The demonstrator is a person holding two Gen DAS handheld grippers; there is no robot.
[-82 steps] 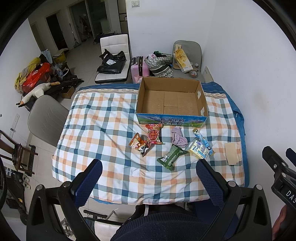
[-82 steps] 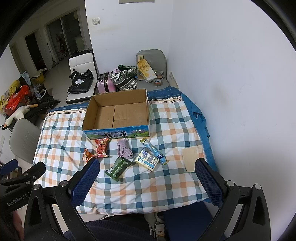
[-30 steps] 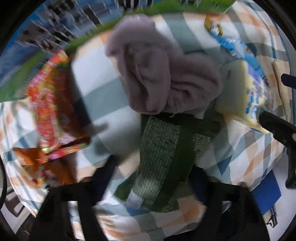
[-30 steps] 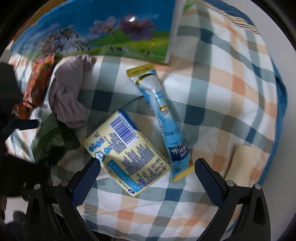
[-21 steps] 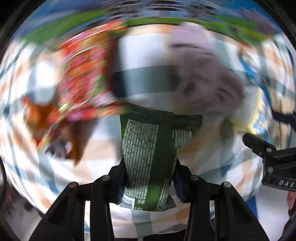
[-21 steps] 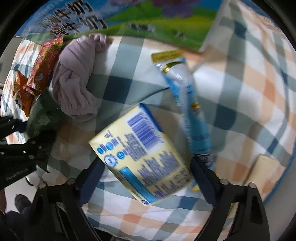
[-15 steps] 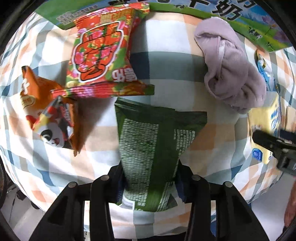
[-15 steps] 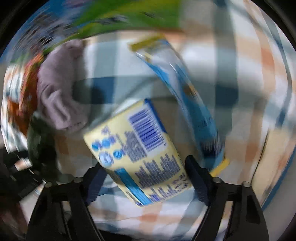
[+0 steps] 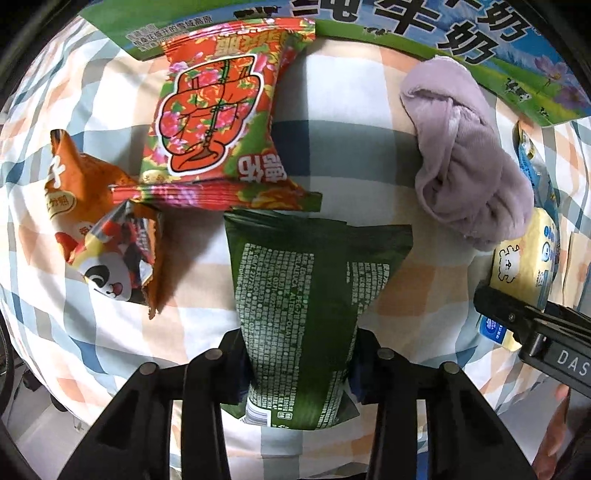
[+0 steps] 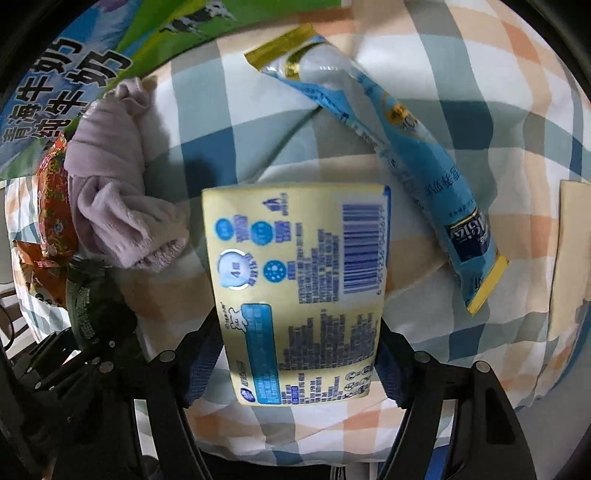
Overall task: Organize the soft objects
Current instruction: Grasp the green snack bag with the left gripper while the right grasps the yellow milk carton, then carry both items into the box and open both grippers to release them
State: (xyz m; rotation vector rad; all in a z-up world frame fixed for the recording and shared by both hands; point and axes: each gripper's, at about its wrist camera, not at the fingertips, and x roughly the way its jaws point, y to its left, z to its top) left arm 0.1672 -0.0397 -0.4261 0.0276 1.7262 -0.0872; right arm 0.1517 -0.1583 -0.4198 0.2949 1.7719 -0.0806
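Note:
My left gripper (image 9: 297, 354) is shut on the near end of a green packet (image 9: 310, 295) that lies on the checked cloth (image 9: 332, 140). My right gripper (image 10: 299, 354) is shut on a yellow tissue pack (image 10: 299, 280), which also shows at the right edge of the left wrist view (image 9: 524, 266). A lilac sock (image 9: 465, 158) lies between the two packs and shows in the right wrist view too (image 10: 114, 188). A red floral snack bag (image 9: 221, 118) and an orange panda snack bag (image 9: 96, 229) lie left of the green packet. A blue tube sachet (image 10: 391, 147) lies right of the tissue pack.
The printed side of the cardboard box (image 9: 424, 33) runs along the far edge of both views (image 10: 74, 74). A beige flat piece (image 10: 572, 236) lies at the right on the cloth. The right gripper's body (image 9: 535, 325) sits close to the left one.
Both grippers came down from above the table to the items. The left one closed on the green packet, and the right one closed on the yellow tissue pack.

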